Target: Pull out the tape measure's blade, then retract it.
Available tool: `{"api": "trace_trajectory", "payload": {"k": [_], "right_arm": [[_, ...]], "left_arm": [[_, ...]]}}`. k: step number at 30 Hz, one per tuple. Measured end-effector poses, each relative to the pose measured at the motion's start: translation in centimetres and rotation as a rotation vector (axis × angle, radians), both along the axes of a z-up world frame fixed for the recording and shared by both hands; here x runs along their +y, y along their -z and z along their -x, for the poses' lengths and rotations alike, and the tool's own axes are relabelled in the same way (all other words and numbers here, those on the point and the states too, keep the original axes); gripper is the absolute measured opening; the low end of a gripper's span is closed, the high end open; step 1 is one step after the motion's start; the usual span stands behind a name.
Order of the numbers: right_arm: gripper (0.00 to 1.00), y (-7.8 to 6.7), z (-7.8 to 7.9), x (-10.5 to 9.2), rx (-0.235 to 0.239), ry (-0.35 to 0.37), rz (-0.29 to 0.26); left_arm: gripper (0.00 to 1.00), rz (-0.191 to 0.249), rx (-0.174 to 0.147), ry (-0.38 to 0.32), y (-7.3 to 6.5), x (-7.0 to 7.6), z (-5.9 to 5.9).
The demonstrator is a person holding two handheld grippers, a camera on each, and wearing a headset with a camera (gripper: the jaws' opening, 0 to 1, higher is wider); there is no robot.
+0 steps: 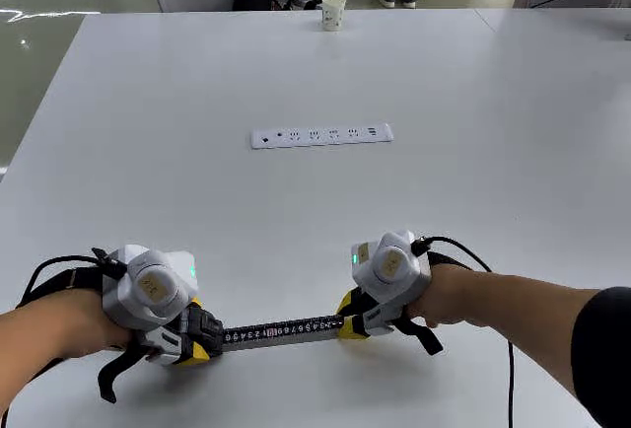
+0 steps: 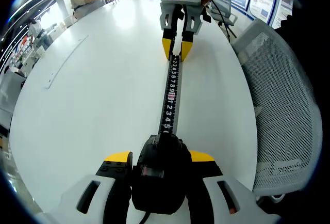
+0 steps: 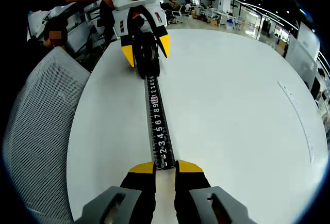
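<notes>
We had the left claw (image 2: 160,158) clamped on the tape measure (image 2: 157,185) and the right claw (image 3: 165,168) pinching the tip of its blade (image 3: 157,121), which ran straight between them, well apart from the power strip (image 1: 321,135) on the table (image 1: 463,181), on its side nearest us.

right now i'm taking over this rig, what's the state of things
Left gripper: fingers shut on the tape measure case, low over the white table.
Right gripper: fingers shut on the end of the blade.
Done: blade is pulled out and stretched straight between the two grippers, numbers facing up.
Left: retract the blade into the case. Probably best to ease the right gripper toward the left one rather than just letting go.
</notes>
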State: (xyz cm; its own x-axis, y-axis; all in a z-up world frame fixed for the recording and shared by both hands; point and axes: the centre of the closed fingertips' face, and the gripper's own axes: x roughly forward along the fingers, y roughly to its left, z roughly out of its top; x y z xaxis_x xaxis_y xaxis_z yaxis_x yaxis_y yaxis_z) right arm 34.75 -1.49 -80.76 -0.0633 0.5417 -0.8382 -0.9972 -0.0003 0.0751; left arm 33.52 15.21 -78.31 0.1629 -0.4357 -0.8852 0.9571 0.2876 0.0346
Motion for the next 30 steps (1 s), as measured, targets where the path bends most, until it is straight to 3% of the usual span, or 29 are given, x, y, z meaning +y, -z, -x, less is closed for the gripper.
{"api": "trace_trajectory", "payload": {"k": [30], "right_arm": [[0.09,0.0,-0.1,-2.0,0.001,0.012,0.009]], "left_arm": [[0.37,0.000,-0.002,-0.004,0.1,0.0,0.0]]}}
